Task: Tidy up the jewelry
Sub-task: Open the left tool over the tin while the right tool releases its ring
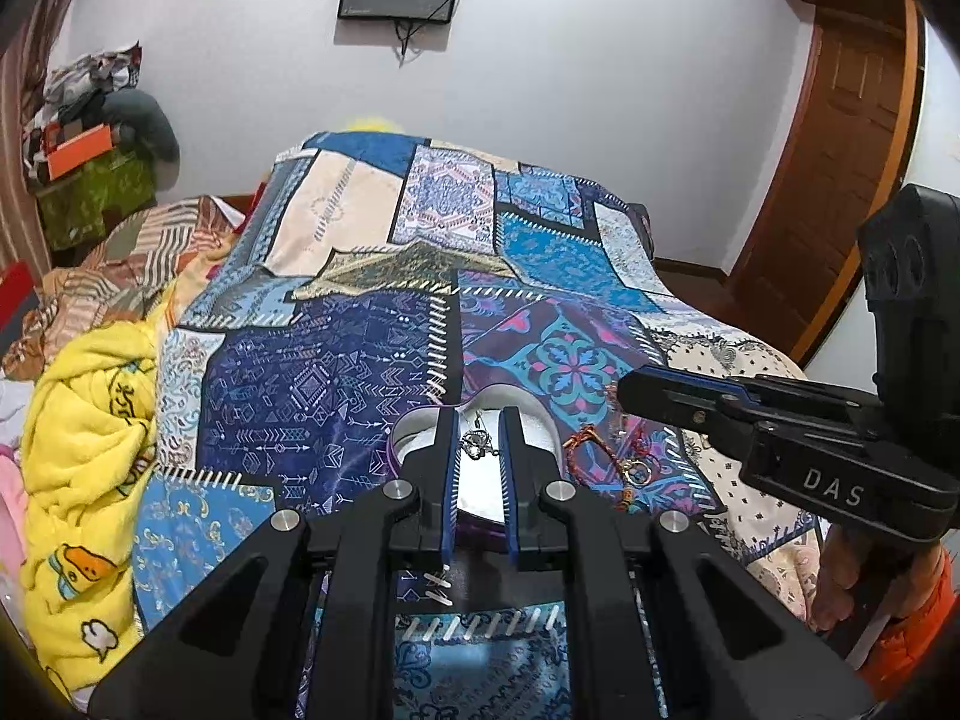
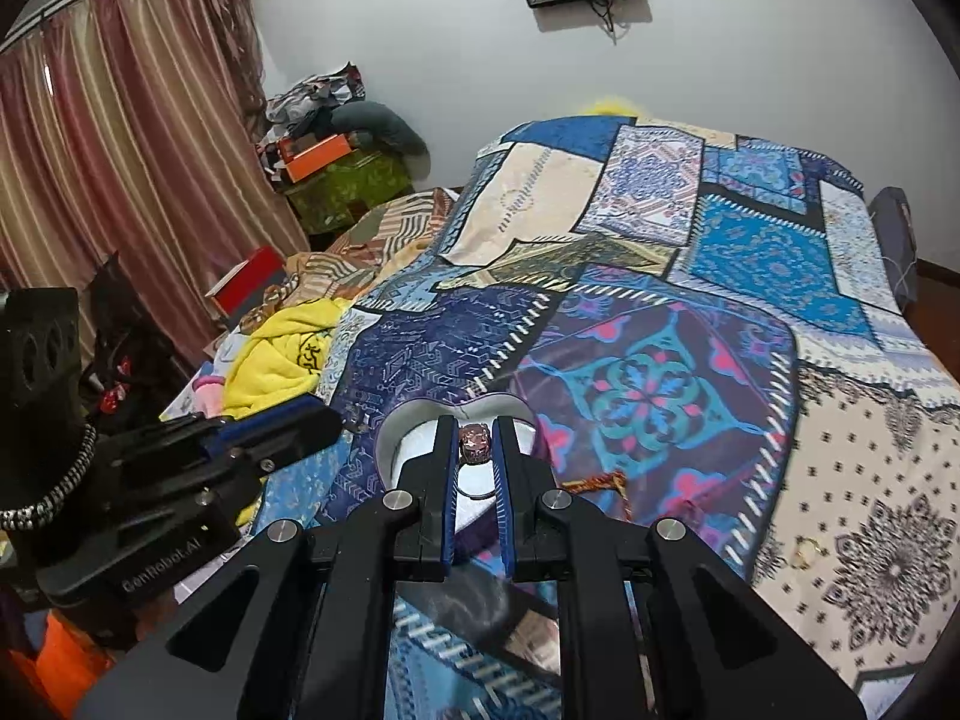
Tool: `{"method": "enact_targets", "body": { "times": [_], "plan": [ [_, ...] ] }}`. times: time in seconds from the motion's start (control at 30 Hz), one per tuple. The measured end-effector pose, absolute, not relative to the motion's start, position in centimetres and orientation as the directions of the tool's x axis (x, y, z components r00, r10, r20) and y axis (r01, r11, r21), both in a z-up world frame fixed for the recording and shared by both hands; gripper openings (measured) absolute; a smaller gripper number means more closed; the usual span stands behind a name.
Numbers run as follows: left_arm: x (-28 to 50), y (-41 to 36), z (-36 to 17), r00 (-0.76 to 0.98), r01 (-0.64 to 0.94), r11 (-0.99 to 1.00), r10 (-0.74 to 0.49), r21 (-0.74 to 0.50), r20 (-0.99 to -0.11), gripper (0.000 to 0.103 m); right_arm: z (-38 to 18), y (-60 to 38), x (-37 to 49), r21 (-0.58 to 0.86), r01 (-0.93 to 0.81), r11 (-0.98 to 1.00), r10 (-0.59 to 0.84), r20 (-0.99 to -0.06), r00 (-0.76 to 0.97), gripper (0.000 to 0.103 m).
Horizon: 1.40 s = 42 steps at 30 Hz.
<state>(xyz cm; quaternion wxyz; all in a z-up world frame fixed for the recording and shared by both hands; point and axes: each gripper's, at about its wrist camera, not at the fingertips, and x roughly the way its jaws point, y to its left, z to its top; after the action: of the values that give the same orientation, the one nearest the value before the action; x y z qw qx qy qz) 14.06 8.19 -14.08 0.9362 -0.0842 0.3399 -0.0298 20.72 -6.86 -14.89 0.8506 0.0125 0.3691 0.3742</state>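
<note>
Leftmost, a yellow blanket (image 1: 90, 456) lies bunched on the bed (image 1: 336, 384); beside it the left tool (image 1: 478, 450) pinches a silver pendant (image 1: 477, 443) over the white heart-shaped box (image 1: 414, 438) resting on the patchwork cover; the right tool (image 2: 475, 450) grips a dark ring (image 2: 474, 443) above the same box; further right, a red corded bracelet (image 1: 591, 441) and gold rings (image 1: 636, 471) lie on the cover.

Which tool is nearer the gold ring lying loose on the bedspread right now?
Right. The right tool is over the heart-shaped box, with the gold ring off to its right; the left tool is farther left.
</note>
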Motion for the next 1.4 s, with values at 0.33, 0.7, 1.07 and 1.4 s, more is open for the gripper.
{"method": "enact_targets", "body": {
  "times": [0.33, 0.7, 1.07, 1.4],
  "plan": [
    [16.2, 8.7, -15.7, 0.749, 0.006, 0.983, -0.127, -0.185, -0.65, 0.011, -17.0, -5.0, 22.5, 0.319, -0.636, 0.703, 0.646, -0.659, 0.385, 0.01],
    [17.5, 9.3, -17.3, 0.71, 0.007, 0.984, -0.132, -0.18, -0.691, 0.011, -18.5, -3.9, 23.6, 0.313, -0.637, 0.704, 0.621, -0.707, 0.339, 0.01],
    [17.1, 10.0, -16.5, 0.715, -0.019, 0.985, -0.106, -0.171, -0.691, 0.016, -18.2, -3.7, 23.7, 0.33, -0.638, 0.696, 0.627, -0.712, 0.316, 0.017],
    [15.5, 9.5, -14.2, 0.742, -0.03, 0.991, -0.064, -0.129, -0.668, 0.032, -14.8, -6.4, 22.2, 0.267, -0.623, 0.735, 0.604, -0.676, 0.423, 0.02]
  ]
}}
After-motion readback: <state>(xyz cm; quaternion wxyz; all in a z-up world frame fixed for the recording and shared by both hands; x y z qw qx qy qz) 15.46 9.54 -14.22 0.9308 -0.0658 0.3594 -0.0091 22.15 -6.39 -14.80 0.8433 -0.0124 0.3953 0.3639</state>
